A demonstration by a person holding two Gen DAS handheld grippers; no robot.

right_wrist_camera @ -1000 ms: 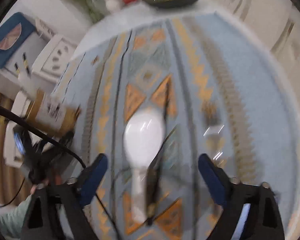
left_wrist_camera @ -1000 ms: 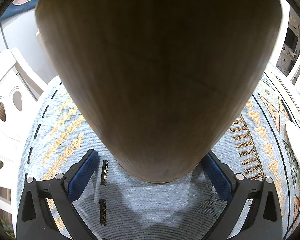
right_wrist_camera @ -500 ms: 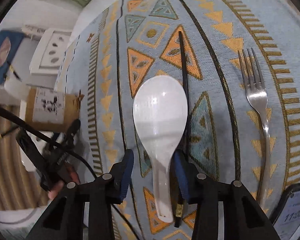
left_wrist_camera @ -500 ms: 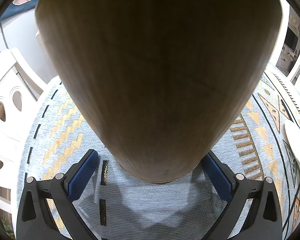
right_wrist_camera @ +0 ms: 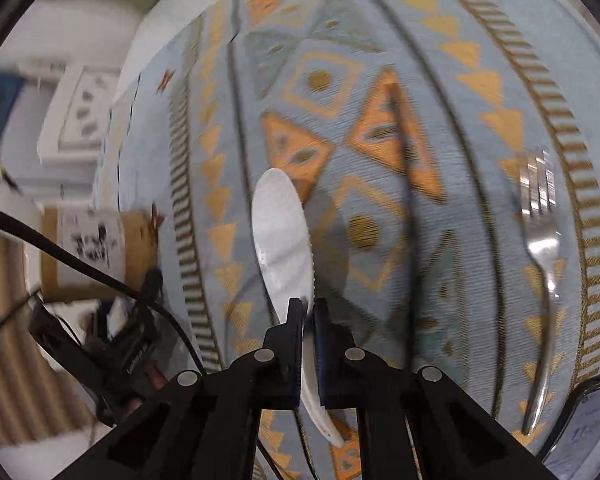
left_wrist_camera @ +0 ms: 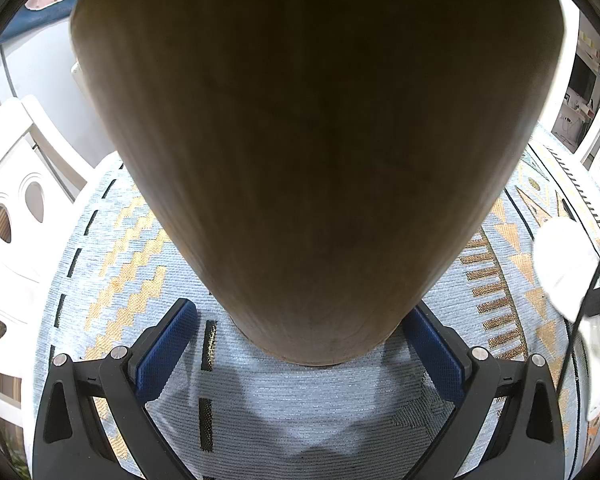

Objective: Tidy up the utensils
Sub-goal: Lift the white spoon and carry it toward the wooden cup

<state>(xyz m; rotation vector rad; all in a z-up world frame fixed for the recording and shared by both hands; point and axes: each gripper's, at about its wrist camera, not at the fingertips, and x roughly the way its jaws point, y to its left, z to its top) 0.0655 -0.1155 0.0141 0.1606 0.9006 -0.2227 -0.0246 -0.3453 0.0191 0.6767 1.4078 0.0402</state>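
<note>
Already the right gripper (right_wrist_camera: 308,312) has just been closing and now pinches the handle of a white ceramic soup spoon (right_wrist_camera: 284,236), which is turned on edge with its bowl pointing away over the patterned blue and orange tablecloth (right_wrist_camera: 380,60); whether it is clear of the cloth is hard to tell. Still to be sorted, by the look of things, are a metal fork (right_wrist_camera: 540,248) lying well to the right and a thin dark stick, probably a chopstick (right_wrist_camera: 404,184), lying between spoon and fork. The left gripper (left_wrist_camera: 300,344) clasps the base of a tall wooden holder (left_wrist_camera: 312,140), which stands on the cloth and fills most of that view; its opening is out of sight, so I cannot tell whether anything is inside. The right view is motion-blurred. A phone corner (right_wrist_camera: 588,412) is cut off at lower right.
</note>
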